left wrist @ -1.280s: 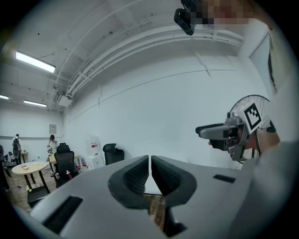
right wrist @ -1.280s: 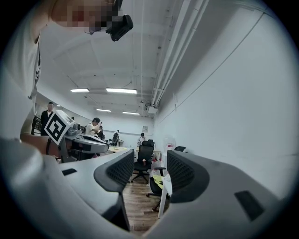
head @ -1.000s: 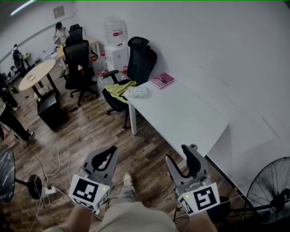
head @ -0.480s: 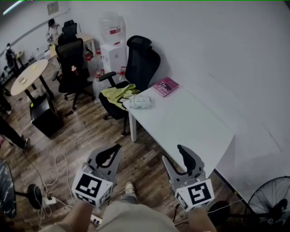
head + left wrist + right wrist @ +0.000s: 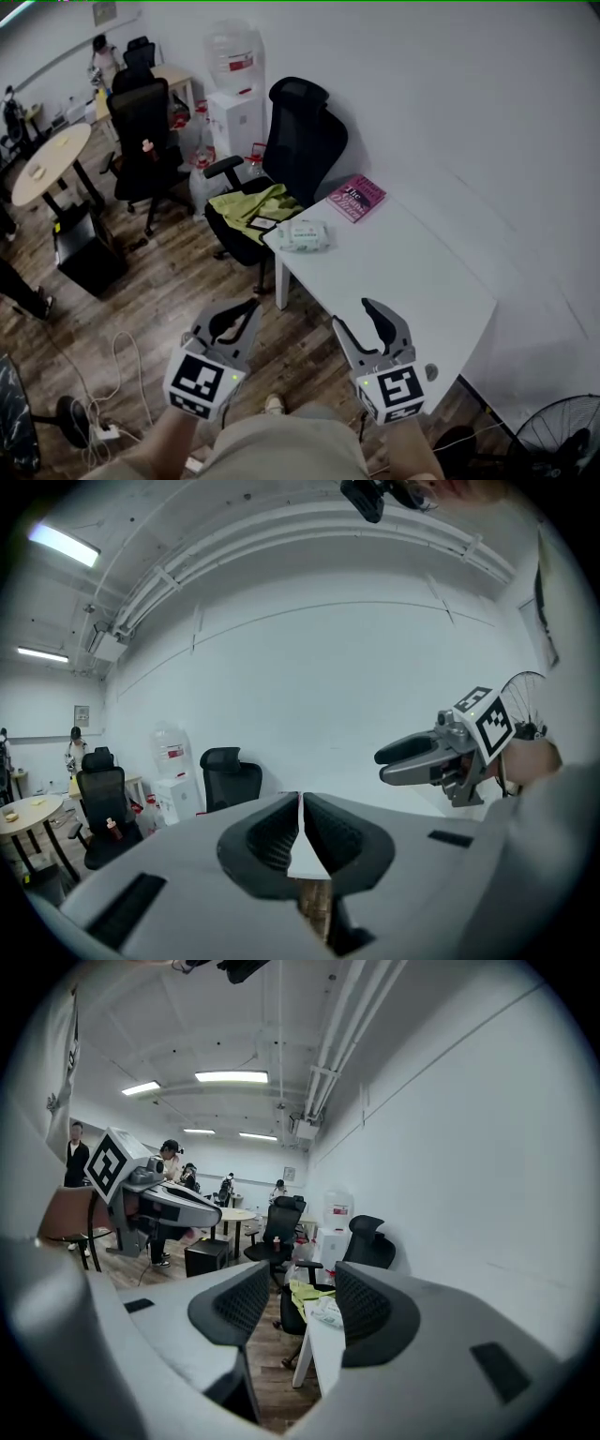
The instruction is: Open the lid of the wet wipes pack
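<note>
Wet wipes pack (image 5: 306, 234) lies flat at the far end of the white desk (image 5: 422, 281), near a pink book (image 5: 356, 198). Both tools are well apart from it, held over the wooden floor in front of the desk. I judge that the step in hand is the approach, and the lid is not yet touched. My left hand-held gripper (image 5: 246, 309) has its jaws pressed together on nothing. The right hand-held gripper (image 5: 353, 317) has its jaws apart and empty, with the pack showing small and far between them. Next I must come close, hold the pack down with one tool and catch the lid edge with the other. Which way the lid tab faces I cannot tell.
</note>
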The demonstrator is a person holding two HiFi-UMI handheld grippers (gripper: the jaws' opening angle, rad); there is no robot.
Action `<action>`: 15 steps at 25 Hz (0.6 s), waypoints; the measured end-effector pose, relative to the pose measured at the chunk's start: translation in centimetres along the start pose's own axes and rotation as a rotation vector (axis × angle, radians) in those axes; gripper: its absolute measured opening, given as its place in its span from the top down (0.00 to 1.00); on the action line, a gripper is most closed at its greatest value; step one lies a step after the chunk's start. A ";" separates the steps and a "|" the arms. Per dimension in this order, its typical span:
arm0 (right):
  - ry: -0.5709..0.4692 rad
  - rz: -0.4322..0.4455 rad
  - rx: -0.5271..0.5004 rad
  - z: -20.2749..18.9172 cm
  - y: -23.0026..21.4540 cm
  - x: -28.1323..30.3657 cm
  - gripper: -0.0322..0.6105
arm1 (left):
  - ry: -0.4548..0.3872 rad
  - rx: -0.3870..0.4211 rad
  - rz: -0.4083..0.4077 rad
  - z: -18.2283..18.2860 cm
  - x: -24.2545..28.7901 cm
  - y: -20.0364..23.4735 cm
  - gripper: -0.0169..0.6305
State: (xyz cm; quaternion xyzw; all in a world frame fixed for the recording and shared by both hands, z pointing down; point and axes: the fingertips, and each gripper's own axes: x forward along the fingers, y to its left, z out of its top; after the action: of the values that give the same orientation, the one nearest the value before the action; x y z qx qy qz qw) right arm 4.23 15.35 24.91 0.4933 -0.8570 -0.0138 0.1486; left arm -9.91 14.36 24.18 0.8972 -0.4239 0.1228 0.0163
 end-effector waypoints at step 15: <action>0.221 0.044 0.000 -8.9 -7.9 17.4 0.58 | 0.165 -0.041 -0.011 -6.6 15.1 8.6 0.92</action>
State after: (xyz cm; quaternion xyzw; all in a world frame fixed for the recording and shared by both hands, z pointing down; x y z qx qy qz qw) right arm 5.07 -2.42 36.27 0.4727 -0.8460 0.0437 0.2425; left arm -8.68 -1.71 33.51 0.8858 -0.4188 0.1873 0.0703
